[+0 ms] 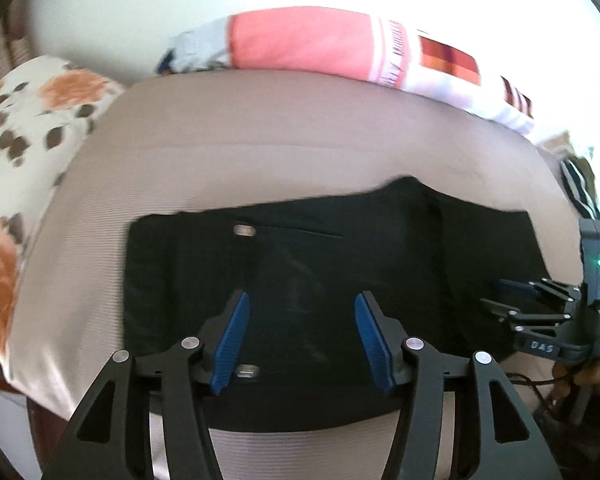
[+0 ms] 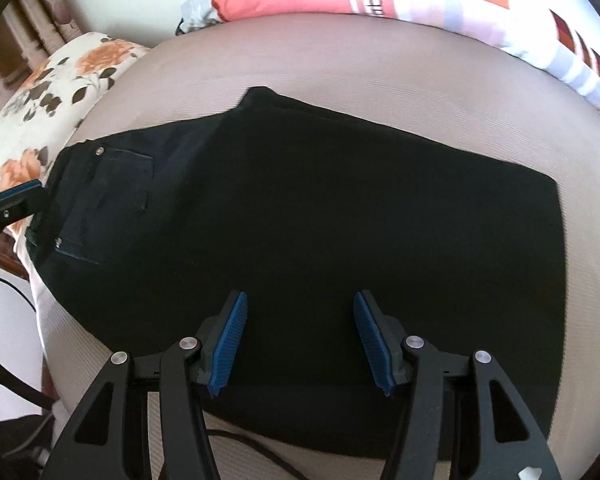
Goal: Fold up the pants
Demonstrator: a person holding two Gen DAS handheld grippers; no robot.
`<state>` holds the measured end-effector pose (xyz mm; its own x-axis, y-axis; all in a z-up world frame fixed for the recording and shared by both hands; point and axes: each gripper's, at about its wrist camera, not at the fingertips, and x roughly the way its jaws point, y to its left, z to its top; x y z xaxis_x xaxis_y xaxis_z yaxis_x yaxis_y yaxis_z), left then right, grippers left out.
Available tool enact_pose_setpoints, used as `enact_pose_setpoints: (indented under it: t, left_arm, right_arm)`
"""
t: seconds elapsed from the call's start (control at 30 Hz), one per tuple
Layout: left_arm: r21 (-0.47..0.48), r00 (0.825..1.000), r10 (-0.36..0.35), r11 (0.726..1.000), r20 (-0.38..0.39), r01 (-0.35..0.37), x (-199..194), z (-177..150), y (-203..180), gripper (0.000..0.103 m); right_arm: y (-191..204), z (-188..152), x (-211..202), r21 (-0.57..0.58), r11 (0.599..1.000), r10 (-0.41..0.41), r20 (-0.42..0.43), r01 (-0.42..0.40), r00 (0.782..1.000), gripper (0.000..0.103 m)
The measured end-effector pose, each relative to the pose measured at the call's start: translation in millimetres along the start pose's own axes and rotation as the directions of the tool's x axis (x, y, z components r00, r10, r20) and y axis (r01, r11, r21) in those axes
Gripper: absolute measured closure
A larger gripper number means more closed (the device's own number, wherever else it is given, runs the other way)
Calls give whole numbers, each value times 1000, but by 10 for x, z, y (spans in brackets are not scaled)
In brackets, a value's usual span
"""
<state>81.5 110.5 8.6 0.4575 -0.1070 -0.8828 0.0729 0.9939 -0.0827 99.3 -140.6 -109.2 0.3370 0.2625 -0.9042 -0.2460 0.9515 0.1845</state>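
Dark navy pants lie folded flat on a beige bed surface. In the right wrist view the pants spread wide, back pocket at the left. My left gripper is open and empty above the pocket end with its rivets. My right gripper is open and empty over the near edge of the pants. The right gripper also shows at the right edge of the left wrist view. The left gripper's fingertips show at the waistband end.
A floral pillow lies at the left. A pink and white blanket with red-orange blocks runs along the back. A black cable crosses the near bed edge. The beige bed extends beyond the pants.
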Motion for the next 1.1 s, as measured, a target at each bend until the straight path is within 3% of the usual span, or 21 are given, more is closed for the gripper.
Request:
enact_pose_setpoints:
  t: [0.1, 0.27, 0.57, 0.8, 0.93, 1.1]
  left_arm:
    - [-44, 999, 39, 998, 3, -39, -2, -9, 238, 46]
    - [-124, 999, 44, 991, -2, -44, -23, 7, 606, 46]
    - [-180, 1000, 7, 984, -19, -10, -5, 28, 1040, 46]
    - [-273, 995, -100, 958, -25, 89, 155, 3, 1352, 45]
    - [-310, 986, -158, 941, -54, 133, 308, -2, 1465, 45]
    - [-340, 970, -237, 918, -59, 204, 449, 8, 1598, 45]
  right_arm:
    - [29, 138, 56, 13, 1000, 19, 4, -19, 1000, 49]
    - [44, 462, 200, 43, 999, 8, 22, -9, 1000, 50]
    - [89, 869, 397, 70, 997, -18, 36, 15, 999, 49]
    - [114, 1042, 434, 59, 998, -19, 48, 16, 999, 49]
    - [-70, 1142, 367, 175, 982, 55, 76, -67, 996, 49]
    - [-193, 1177, 279, 243, 969, 19, 100, -43, 995, 49]
